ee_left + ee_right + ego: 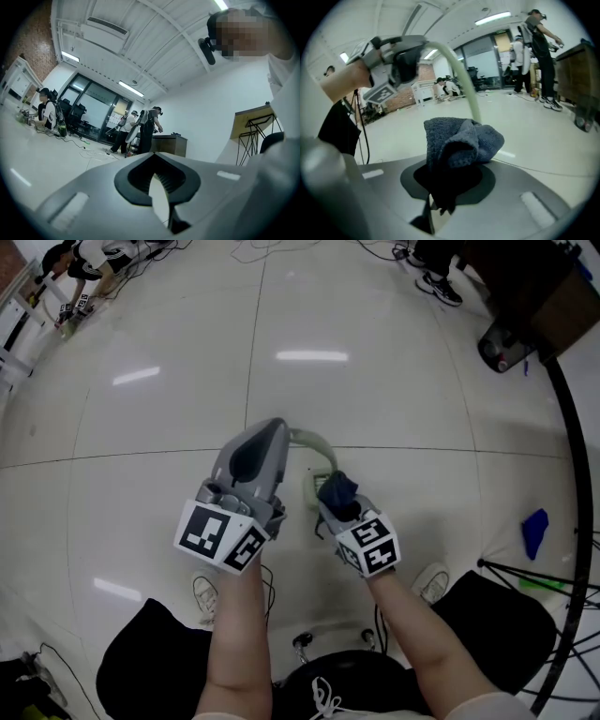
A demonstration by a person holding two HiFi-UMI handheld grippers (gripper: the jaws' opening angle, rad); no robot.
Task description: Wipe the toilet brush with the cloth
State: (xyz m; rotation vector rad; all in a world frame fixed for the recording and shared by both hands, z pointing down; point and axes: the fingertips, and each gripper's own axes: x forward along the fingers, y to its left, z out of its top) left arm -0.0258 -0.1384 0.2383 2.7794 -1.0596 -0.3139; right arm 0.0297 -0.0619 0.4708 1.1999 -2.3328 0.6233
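Room: pale glossy floor tiles (141,427) with the ceiling lights mirrored in them. Other people (536,47) are busy round a desk (576,65) well away from the work.
On the left: the left gripper (157,190) is held out over the floor, its jaws drawn in to a thin sliver and pinched on the end of the toilet brush.
Where the brush is: the toilet brush (461,75) shows as a pale green handle that leaves the left jaws, arcs across to the right and drops behind the cloth. A pale lump just beside the cloth in the head view may be its lower end, but I can't be sure.
On the right: the right gripper (443,187) has its jaws clamped on the cloth (461,138), a dark blue knit rag bunched up in a knot above them. It sits right at the handle, though I can't tell if it touches.
Step, as I judge it: a wiping pass along the handle.
Doing it well: keep the left grip firm so the handle can't twist. Press the loose bulge of cloth, not the jaw tips, against the handle. Follow the curve in one stroke, then roll the left wrist to offer the other side.
Risk: too much drag could pull the cloth out of the jaws.
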